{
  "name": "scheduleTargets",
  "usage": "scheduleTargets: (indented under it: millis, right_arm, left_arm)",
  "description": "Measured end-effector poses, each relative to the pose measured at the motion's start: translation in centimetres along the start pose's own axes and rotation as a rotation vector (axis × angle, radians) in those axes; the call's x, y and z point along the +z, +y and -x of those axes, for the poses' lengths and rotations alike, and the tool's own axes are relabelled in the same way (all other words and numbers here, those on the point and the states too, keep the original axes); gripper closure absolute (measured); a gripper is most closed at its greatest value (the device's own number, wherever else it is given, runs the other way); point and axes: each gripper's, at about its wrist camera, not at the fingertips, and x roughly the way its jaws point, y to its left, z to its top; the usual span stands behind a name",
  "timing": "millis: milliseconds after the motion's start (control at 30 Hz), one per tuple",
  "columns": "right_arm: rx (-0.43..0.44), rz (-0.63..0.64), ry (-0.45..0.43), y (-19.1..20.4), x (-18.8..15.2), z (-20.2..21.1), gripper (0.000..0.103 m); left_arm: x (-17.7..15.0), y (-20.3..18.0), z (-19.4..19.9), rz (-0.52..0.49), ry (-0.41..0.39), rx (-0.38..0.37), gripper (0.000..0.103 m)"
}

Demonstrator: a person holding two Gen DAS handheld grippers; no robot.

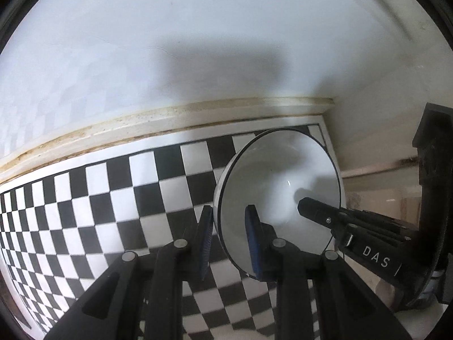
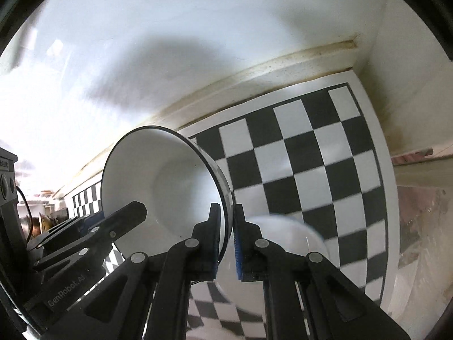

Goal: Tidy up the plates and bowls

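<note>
White walls meet at a grimy seam behind the counter (image 1: pixel 368 175), where a black-and-white checkered mat (image 1: pixel 113 198) runs into the back right corner. Over that corner hangs a white bowl with a thin black rim (image 1: pixel 277 192), tilted steeply so its inside faces the cameras and clear of the mat. Both tools grasp it: the left gripper (image 1: pixel 230 226) is clenched on the rim at one side, one blue pad inside and one outside, and the right gripper (image 2: pixel 228 226) pinches the opposite rim the same way. Under the right gripper lies a second, blurred white dish (image 2: pixel 283 235), probably another bowl, on the mat.

As I judge it, the step is carrying this bowl to its stacking place. To do it well, move both hands together so neither pinch twists the rim, level the bowl before lowering, centre it over the dish below, and let go only once it rests.
</note>
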Motion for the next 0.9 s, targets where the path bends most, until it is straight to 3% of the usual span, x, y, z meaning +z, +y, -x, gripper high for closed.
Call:
scheduleTargets:
  millis: [533, 900]
  right_arm:
    - [0.004, 0.025, -0.045, 1.5, -12.6, 8.0, 0.093]
    - [0.001, 0.024, -0.023, 1.3, -21.5, 7.7, 0.093]
  left_arm:
    - [-11.0, -1.5, 7.6, -0.114, -0.011, -0.018, 0.082]
    - [-17.3, -1.3, 7.5, -0.152, 0.033, -0.031, 0.082]
